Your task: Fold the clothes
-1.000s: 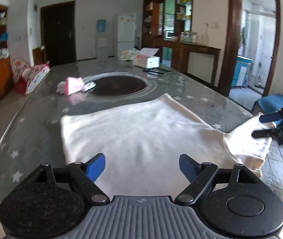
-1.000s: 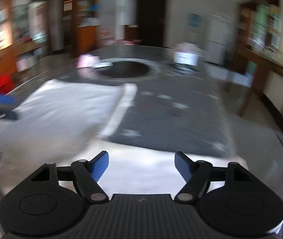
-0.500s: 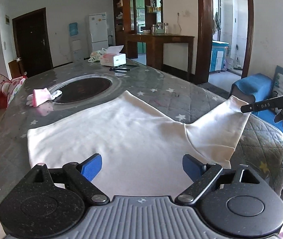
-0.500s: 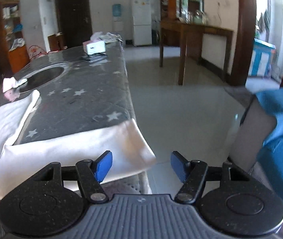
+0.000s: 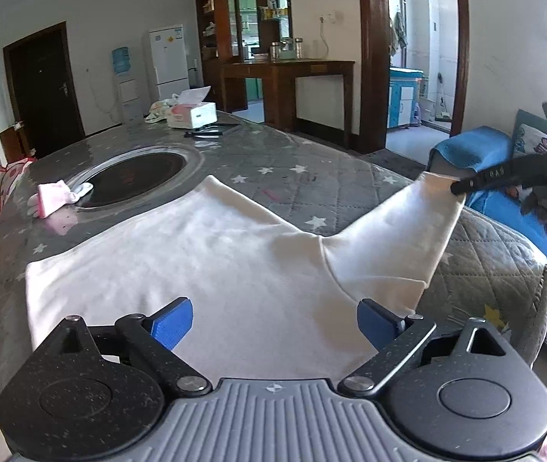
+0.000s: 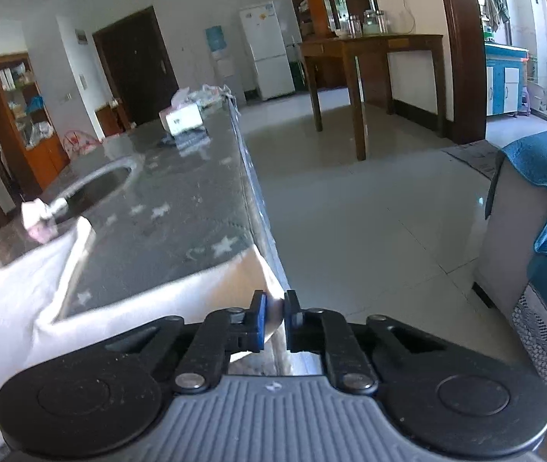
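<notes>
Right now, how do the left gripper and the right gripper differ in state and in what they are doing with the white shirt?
The left gripper is open, its jaws wide apart over the white shirt and pinching nothing; the right gripper is shut on the end of the shirt's sleeve. The left sits over the shirt's near edge; the right is at the table's corner. Both have blue pads.

Light: you are getting bright daylight, coming in through the doorway (image 5: 423,57) at the right.
Glare: the floor (image 6: 369,208) is shining pale; the white shirt (image 5: 204,265) is reading nearly washed out.
Blur: the right wrist view is smearing along the table (image 6: 181,208); the left is staying sharp.
Edges: both views are bending door frames and darkening at the corners.
</notes>
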`<action>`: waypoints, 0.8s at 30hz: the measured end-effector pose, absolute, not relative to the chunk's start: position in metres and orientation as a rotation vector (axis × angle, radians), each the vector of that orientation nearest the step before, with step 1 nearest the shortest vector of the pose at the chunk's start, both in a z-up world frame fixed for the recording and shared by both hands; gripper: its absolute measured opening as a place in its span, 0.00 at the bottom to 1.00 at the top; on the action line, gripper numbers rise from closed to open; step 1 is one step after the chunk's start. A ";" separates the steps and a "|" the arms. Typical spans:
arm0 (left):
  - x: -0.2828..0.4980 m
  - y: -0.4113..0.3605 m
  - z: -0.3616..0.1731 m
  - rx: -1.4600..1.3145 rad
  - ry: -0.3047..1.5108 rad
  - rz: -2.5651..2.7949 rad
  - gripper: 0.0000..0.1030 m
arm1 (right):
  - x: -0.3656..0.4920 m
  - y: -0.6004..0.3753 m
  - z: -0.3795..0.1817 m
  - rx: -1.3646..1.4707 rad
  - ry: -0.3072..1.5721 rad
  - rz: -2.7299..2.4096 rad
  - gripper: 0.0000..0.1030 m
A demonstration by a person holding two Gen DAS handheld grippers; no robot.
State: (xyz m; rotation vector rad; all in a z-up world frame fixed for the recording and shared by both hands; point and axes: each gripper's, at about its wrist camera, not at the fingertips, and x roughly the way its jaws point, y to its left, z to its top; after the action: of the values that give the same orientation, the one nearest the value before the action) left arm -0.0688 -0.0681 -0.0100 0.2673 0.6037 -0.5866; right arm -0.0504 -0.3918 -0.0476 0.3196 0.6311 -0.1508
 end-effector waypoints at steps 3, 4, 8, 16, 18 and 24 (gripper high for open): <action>-0.068 -0.075 -0.014 0.277 0.612 -0.597 0.92 | -0.056 -0.390 -0.031 0.323 0.583 -0.124 0.06; -0.068 -0.077 -0.015 0.281 0.614 -0.600 0.92 | -0.057 -0.388 -0.025 0.323 0.569 -0.110 0.05; -0.069 -0.085 -0.018 0.293 0.615 -0.616 0.93 | -0.055 -0.378 0.001 0.293 0.520 -0.053 0.05; -0.066 -0.098 -0.027 0.311 0.624 -0.631 0.93 | -0.038 -0.346 0.055 0.194 0.438 0.063 0.05; -0.066 -0.102 -0.030 0.317 0.624 -0.632 0.93 | -0.033 -0.338 0.065 0.174 0.428 0.090 0.05; -0.066 -0.104 -0.033 0.313 0.623 -0.633 0.93 | -0.018 -0.295 0.094 0.075 0.407 0.200 0.05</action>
State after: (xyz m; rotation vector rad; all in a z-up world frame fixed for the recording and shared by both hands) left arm -0.0663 -0.1042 -0.0331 0.3129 0.6229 -0.6330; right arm -0.0183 -0.2949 0.0935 0.0753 0.4074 0.1999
